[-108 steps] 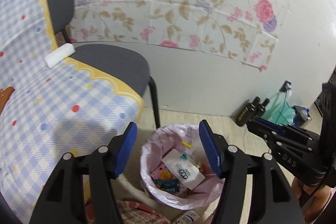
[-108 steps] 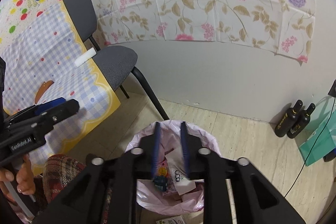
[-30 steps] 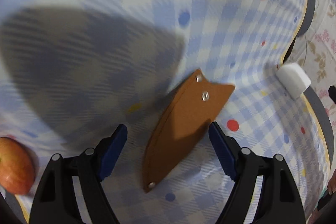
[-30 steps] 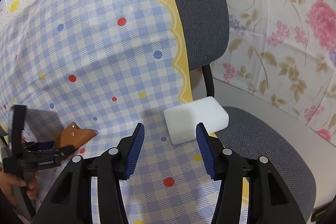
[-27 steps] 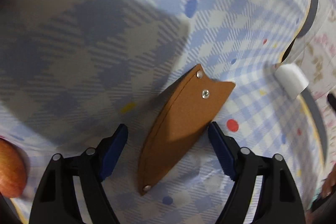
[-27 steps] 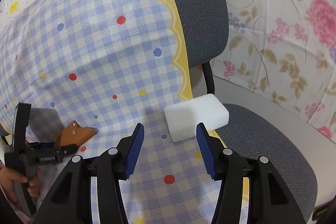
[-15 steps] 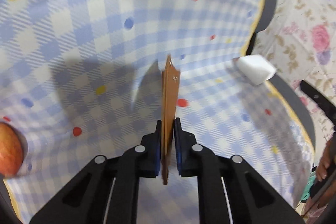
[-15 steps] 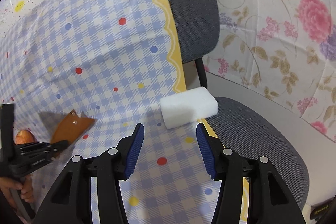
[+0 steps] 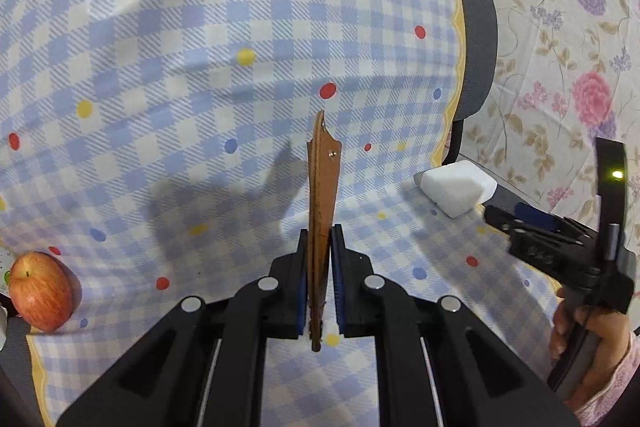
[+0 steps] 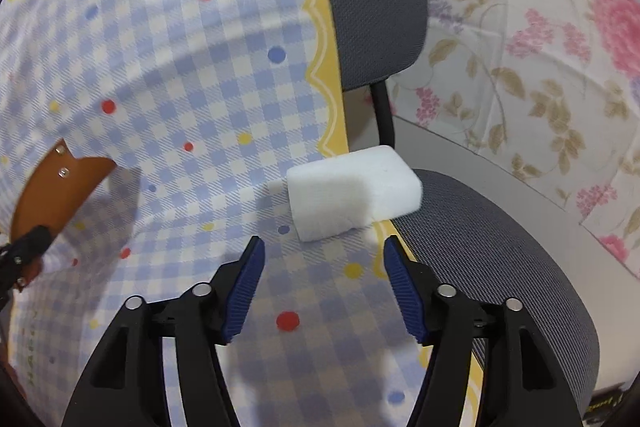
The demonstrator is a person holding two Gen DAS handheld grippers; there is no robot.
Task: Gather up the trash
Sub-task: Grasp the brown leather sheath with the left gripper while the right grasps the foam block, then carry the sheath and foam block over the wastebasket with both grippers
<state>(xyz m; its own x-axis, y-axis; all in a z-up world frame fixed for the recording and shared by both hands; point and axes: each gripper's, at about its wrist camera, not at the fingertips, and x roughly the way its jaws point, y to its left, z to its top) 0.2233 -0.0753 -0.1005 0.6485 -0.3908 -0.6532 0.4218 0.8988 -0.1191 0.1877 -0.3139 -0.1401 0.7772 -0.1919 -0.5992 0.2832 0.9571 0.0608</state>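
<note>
Lifted clear of the checked tablecloth [image 9: 168,39] since a second ago: brown leather sheath [image 9: 322,187], then lying flat between spread blue pads, now pinched edge-on and held above the cloth. Half a second back already gripped; since then raised a little and turned toward the table's far edge. Meant, by the look of it, one piece of trash secured and ready for carrying off to wherever the rubbish goes, no bin visible in either view now.

Left gripper [image 9: 320,271]: jaws together, clamped on the sheath's lower half, rivets at the far tip pointing away, a short tail hanging below the pads. Grip looked thin and narrow, so some risk of the sheath pivoting or slipping on the way.

Right gripper [image 10: 322,267]: jaws well apart, nothing between them, hovering just short of the white foam block [image 10: 352,191]. Closer to the block than a second ago, block now larger and nearly centred between the fingers [image 10: 246,287]. Block sat at the tablecloth's yellow scalloped border, overhanging toward the grey chair [image 10: 500,247] seat beside the table. Opening appeared wider than the block's short side, so likely enough for a straight approach and squeeze; soft foam probably compressing under the pads.

Red apple [image 9: 40,291] resting on the cloth at the near left, well apart from both grippers, untouched. Floral wall covering [image 9: 568,27] behind the chair.
</note>
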